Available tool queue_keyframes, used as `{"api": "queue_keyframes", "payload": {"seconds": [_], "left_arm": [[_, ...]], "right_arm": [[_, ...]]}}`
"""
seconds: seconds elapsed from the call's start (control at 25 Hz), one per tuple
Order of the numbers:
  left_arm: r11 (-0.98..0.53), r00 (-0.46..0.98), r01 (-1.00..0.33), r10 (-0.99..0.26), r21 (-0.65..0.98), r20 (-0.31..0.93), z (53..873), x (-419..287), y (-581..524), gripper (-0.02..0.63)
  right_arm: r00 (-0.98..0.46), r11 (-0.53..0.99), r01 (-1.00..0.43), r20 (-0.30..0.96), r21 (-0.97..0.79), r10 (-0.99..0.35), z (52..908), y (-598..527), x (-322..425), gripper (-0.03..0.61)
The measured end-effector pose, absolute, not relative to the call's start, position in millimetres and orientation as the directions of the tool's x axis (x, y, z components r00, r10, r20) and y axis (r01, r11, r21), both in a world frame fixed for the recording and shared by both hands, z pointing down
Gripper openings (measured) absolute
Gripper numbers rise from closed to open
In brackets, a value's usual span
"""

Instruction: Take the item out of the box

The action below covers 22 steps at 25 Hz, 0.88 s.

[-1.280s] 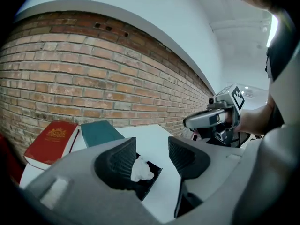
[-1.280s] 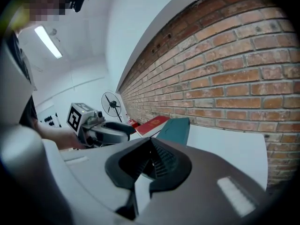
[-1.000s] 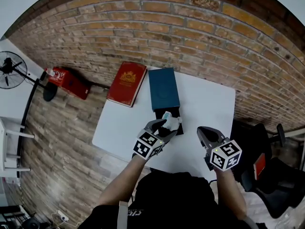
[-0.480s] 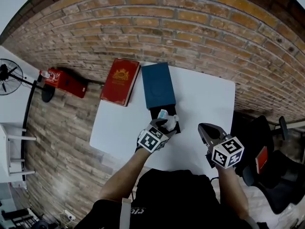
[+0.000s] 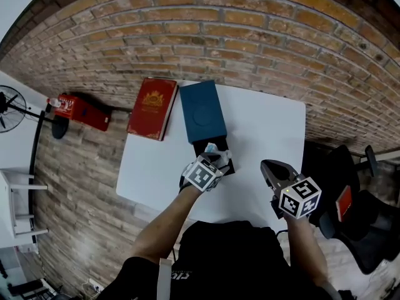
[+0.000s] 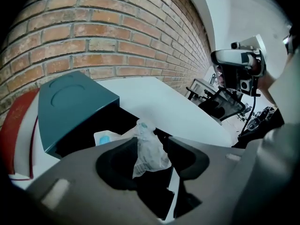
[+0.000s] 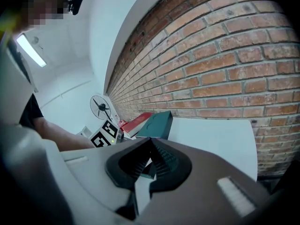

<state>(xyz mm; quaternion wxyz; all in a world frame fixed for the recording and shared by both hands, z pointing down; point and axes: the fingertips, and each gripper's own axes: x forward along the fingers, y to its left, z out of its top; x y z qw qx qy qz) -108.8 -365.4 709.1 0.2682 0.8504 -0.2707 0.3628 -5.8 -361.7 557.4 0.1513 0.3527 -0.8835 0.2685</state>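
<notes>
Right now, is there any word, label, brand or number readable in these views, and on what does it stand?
No text can be read for certain.
Red book: gold crest; any lettering is too small to read.
Clear packet: some print, too blurred to read.
Teal box lid: embossed circle only, no words.

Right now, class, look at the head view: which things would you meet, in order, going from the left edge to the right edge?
Fan → red case on the floor → red book → teal box → right gripper → black chair.
</notes>
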Motion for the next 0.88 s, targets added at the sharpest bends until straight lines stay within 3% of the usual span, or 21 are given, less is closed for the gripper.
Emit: {"api": "queue_keyframes", "payload": {"seconds": [0.4,0.88], "left_arm": [[-0.762,0.519,-0.614,-0.193,0.206,0.832,728,-105,-356,0.194],[-0.809,0.467,-0.577,-0.210,0.115,0.859,732,-109,-353,0.082]], "right_arm": [[-0.704,0.605,-0.706,0.459,-0.369,-0.542,556,-355,-13,0.000],[-0.699,0.602,-0.711,0.462,-0.365,-0.546,553,-340,-19,0.000]]}}
